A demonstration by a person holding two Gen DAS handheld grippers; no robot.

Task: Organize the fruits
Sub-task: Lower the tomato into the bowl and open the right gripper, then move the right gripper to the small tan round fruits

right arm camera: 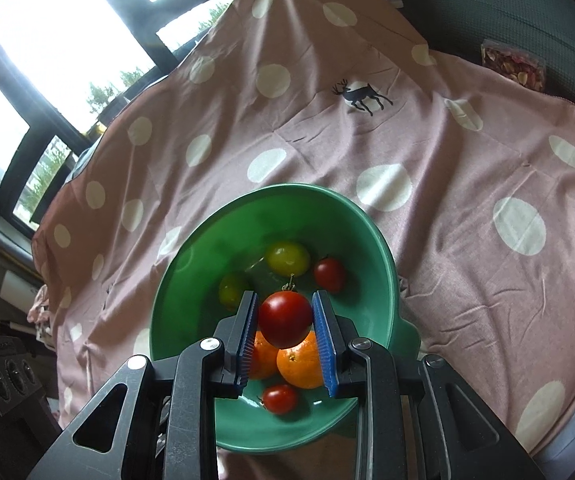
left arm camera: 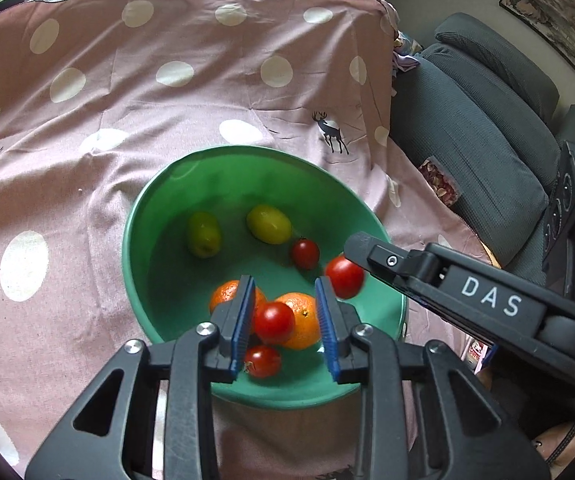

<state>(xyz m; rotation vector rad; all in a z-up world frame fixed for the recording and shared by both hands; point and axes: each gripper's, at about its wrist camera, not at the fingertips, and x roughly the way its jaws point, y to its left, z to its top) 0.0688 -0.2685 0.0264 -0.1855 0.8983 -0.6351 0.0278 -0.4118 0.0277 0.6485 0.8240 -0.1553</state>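
Over a green bowl (left arm camera: 207, 184) set on a spotted pink cloth (left arm camera: 127, 100), the left gripper (left arm camera: 284, 282) is held with its fingers parted. A red tomato (left arm camera: 274, 322) is seen loose between them, not pinched, just above two oranges (left arm camera: 301, 320), a placing judged meant to gather the fruit in one dish. To the right, the right gripper (right arm camera: 284, 294) is kept clamped on a second tomato (right arm camera: 285, 318) above the same bowl, where the near side is crowded with fruit, while a grey sofa (left arm camera: 487, 128) is left well clear at far right.

We are seeing a green bowl (left arm camera: 155, 216) holding tomatoes (left arm camera: 305, 253), two oranges (right arm camera: 301, 364) and two green fruits (left arm camera: 268, 224).
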